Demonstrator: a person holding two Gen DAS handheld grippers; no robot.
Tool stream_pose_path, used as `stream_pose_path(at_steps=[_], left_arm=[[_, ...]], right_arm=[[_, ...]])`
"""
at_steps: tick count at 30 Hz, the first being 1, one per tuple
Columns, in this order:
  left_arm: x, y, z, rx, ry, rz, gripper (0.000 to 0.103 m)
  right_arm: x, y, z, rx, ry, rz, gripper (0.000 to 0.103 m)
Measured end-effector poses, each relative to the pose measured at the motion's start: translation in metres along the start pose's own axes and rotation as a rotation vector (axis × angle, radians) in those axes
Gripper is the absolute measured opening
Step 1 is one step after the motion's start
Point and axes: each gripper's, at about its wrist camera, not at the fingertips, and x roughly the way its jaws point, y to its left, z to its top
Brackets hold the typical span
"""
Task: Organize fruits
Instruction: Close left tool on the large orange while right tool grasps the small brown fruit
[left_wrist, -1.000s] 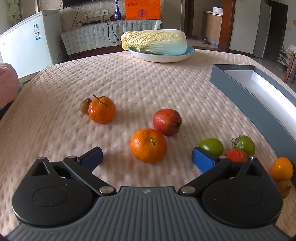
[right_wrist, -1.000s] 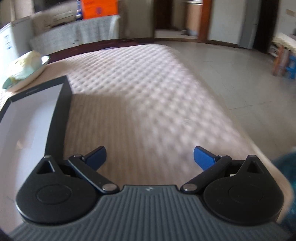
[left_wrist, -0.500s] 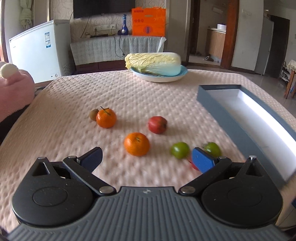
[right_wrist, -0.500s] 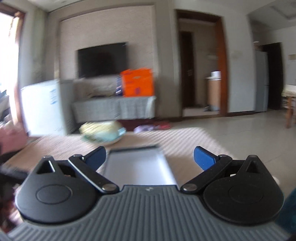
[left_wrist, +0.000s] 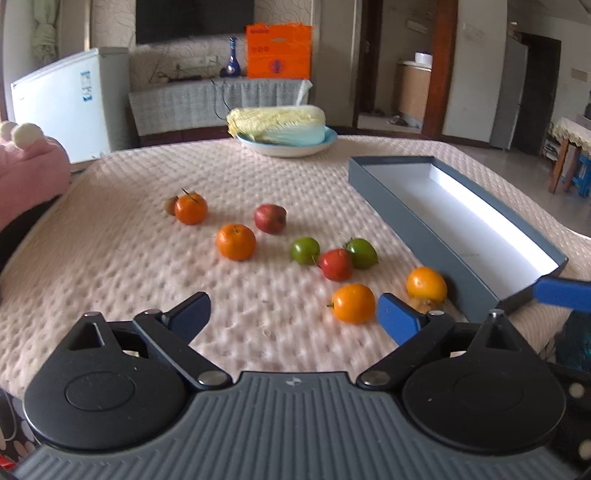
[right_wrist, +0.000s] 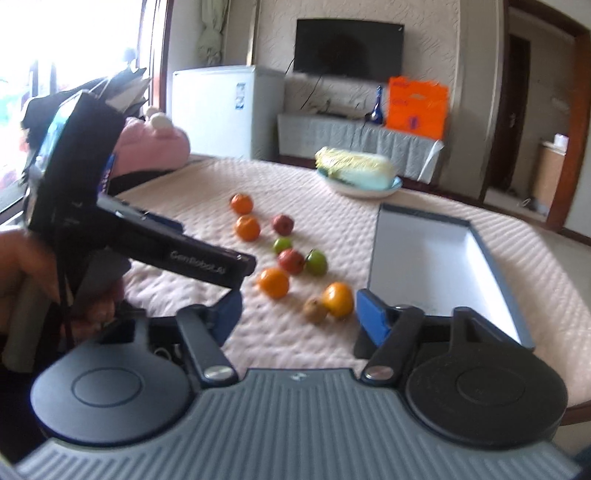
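Both views have pulled back: all fruits now sit mid-frame beside the empty box (left_wrist: 461, 225). Left gripper (left_wrist: 291, 314) and right gripper (right_wrist: 297, 314) are closing, holding nothing; sorting is unstarted.

White lettering reading roughly "GenRobot.AI" is showing along the black bar of the left gripper (right_wrist: 173, 254), seen from the right wrist view. Printing on the orange bag (left_wrist: 279, 51) and the freezer's sticker (left_wrist: 86, 86) is staying too blurred to read.
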Motion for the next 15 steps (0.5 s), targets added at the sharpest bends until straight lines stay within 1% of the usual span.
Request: stream_pose_path(at_steps=[3,5,7,9,10,12,15], left_arm=[[0.005,0.003,0.000,-0.020,0.013,-0.036,0.091],[0.010,0.003,0.000,-0.015,0.023,-0.056,0.088],[0.015,0.002,0.000,-0.006,0.038,-0.072,0.084],[0.018,0.001,0.000,0.001,0.048,-0.093,0.077],[0.019,0.001,0.001,0.003,0.052,-0.100,0.076],[0.022,0.000,0.001,0.006,0.053,-0.102,0.070],[0.027,-0.003,0.003,0.011,0.071,-0.121,0.063]], right_arm=[[0.015,-0.002,-0.001,0.022,0.036,-0.001,0.045],[0.022,-0.004,-0.002,0.029,0.057,-0.004,0.039],[0.032,-0.003,-0.004,0.025,0.082,-0.016,0.039],[0.042,-0.002,-0.004,0.019,0.098,-0.017,0.035],[0.045,-0.002,-0.004,0.019,0.103,-0.013,0.034],[0.047,0.000,-0.004,0.014,0.109,-0.017,0.034],[0.051,0.001,-0.003,0.015,0.119,-0.035,0.034]])
